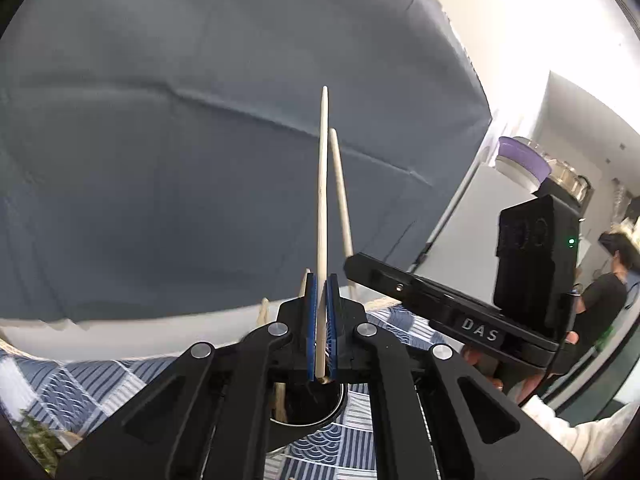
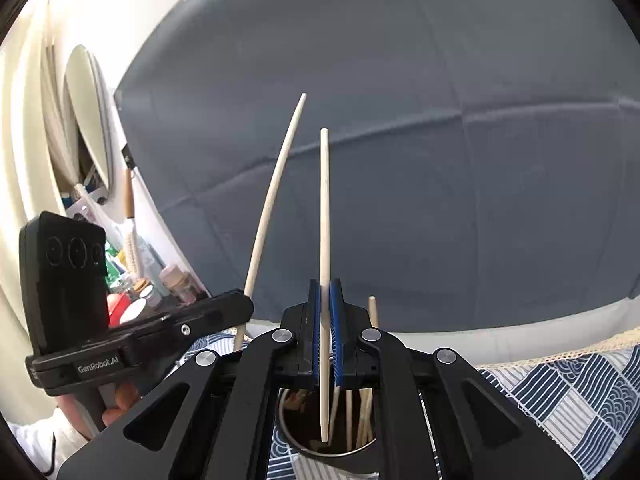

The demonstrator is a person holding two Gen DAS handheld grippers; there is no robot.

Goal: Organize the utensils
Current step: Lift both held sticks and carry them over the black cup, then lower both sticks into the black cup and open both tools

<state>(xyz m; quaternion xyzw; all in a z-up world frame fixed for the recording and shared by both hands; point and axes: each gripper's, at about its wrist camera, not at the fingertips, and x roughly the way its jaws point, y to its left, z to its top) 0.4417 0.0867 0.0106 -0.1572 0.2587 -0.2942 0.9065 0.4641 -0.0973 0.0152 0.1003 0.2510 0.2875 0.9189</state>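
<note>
Hovering tongs [image 2: 328, 334], chopstick [image 2: 324, 240] over cup rim [image 2: 292, 436]

Cup mouth: metal cup [image 2: 304, 446] holds chopsticks [image 2: 362, 416] at 3 o'clock; left half open.
Above: grey cloth [image 2: 440, 160] backdrop, free.

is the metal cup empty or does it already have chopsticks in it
Not empty: the metal cup already has several chopsticks standing inside it, seen from the right wrist.

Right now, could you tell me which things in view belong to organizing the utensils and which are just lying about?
Job:
- left gripper shut on its chopstick
- right gripper shut on its chopstick
- metal cup with chopsticks

Lying about:
- blue patterned tablecloth
- grey backdrop
- shelf clutter
</note>
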